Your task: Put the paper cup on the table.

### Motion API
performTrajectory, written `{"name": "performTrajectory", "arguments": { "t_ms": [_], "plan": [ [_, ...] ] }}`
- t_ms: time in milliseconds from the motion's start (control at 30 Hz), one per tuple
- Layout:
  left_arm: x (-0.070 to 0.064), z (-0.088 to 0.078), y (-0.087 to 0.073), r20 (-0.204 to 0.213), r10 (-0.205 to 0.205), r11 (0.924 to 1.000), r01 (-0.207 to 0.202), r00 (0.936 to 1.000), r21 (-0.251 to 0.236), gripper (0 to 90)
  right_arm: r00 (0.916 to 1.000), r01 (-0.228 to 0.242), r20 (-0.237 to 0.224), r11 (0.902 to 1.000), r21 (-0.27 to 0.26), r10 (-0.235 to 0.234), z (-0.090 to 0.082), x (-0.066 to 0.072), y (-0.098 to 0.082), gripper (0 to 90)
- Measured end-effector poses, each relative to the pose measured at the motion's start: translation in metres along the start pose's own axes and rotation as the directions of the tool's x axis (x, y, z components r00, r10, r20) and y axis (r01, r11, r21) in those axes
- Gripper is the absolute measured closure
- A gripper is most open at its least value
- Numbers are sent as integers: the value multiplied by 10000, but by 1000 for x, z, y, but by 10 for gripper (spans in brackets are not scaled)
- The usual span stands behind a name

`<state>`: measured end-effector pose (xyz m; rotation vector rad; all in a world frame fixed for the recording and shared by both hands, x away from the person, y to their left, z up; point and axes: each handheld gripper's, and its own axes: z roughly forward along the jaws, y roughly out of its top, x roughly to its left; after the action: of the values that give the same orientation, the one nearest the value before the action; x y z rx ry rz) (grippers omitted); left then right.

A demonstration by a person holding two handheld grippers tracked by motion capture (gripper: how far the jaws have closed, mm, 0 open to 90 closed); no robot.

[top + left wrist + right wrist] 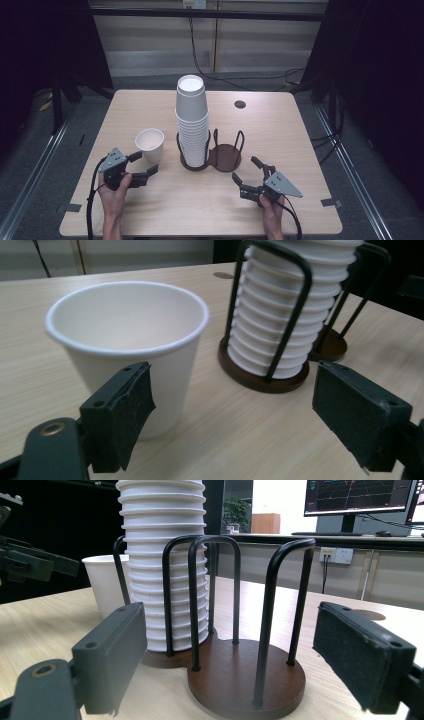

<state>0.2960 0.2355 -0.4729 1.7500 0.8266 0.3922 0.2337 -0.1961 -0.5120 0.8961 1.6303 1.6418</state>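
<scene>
So the single paper cup (149,144) is standing upright on the table (300,135), just left of the cup holder (225,157). The left gripper (146,163) sits right at it with its jaws spread wide, one on each side of the cup's near wall, nothing pinched. In the left gripper view the cup (131,347) looks to be just behind the left jaw, not touching as far as I can tell. The tall stack of cups (192,120) fills the holder's left ring, rims down. The right ring is bare. The right gripper (246,170) is also wide open, just in front of that bare ring, gripping nothing.
</scene>
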Motion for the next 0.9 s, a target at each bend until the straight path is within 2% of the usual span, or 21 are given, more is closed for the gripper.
{"name": "performTrajectory", "arguments": {
  "t_ms": [100, 167, 200, 267, 333, 367, 400, 433, 467, 567, 600, 667, 700, 733, 833, 867, 900],
  "plan": [
    [-9, 0, 1, 346, 196, 9994, -186, 9992, -285, 165, 10000, 2, 1, 10000, -5, -2, 0, 0, 0, 133],
    [-14, -1, -1, 141, 304, 9984, -296, 9994, -489, 164, 10000, -2, -8, 10000, 8, 2, 0, 0, 0, 133],
    [-16, 0, -2, 130, 188, 9975, -179, 9997, -691, 164, 10000, -2, -8, 10000, 8, 2, 0, 0, 0, 133],
    [-20, 2, -5, 148, 181, 9976, -171, 9997, -674, 163, 10000, 1, -6, 10000, 7, -1, 0, 0, 0, 133],
    [-27, 5, -7, 229, 75, 9949, -52, 9997, -1011, 162, 10000, -5, -15, 10000, 3, 5, 0, 0, 0, 132],
    [-29, 6, -8, 351, 145, 9945, -108, 9993, -1041, 161, 10000, -7, -16, 10000, 4, 7, 0, 0, 0, 133],
    [-32, 8, -8, 239, 296, 9938, -268, 9993, -1080, 159, 10000, -9, 7, 10000, 8, 9, 0, 0, 0, 133],
    [-36, 9, -9, 68, 326, 9904, -314, 9994, -1343, 157, 10000, -4, -14, 10000, 3, 4, 0, 0, 0, 133],
    [-38, 11, -10, 218, 312, 9896, -278, 9993, -1409, 156, 10000, -6, -9, 10000, 7, 6, 0, 0, 0, 133],
    [-46, 18, -13, 270, 353, 9916, -317, 9990, -1251, 156, 10000, -7, -5, 10000, 9, 7, 0, 0, 0, 132],
    [-48, 19, -14, 232, 519, 9913, -487, 9984, -1226, 156, 10000, -9, -10, 10000, 5, 9, 0, 0, 0, 133],
    [-54, 22, -16, 316, 542, 9902, -496, 9980, -1303, 156, 10000, -7, 10, 10000, 2, 7, 0, 0, 0, 132],
    [-56, 23, -16, 192, 722, 9893, -691, 9972, -1283, 155, 10000, -7, 15, 10000, 2, 7, 0, 0, 0, 133],
    [-58, 24, -17, 182, 541, 9882, -510, 9984, -1441, 155, 10000, -7, 15, 10000, 2, 7, 0, 0, 0, 133],
    [-62, 28, -19, -21, 687, 9852, -682, 9976, -1573, 153, 10000, -10, 3, 10000, 8, 10, 0, 0, 0, 133],
    [-64, 30, -21, 273, 424, 9846, -371, 9987, -1710, 154, 10000, -11, 4, 10000, 9, 11, 0, 0, 0, 133],
    [-65, 32, -22, 396, 460, 9855, -389, 9982, -1654, 155, 10000, -11, 16, 10000, 3, 11, 0, 0, 0, 133]
  ]
}}
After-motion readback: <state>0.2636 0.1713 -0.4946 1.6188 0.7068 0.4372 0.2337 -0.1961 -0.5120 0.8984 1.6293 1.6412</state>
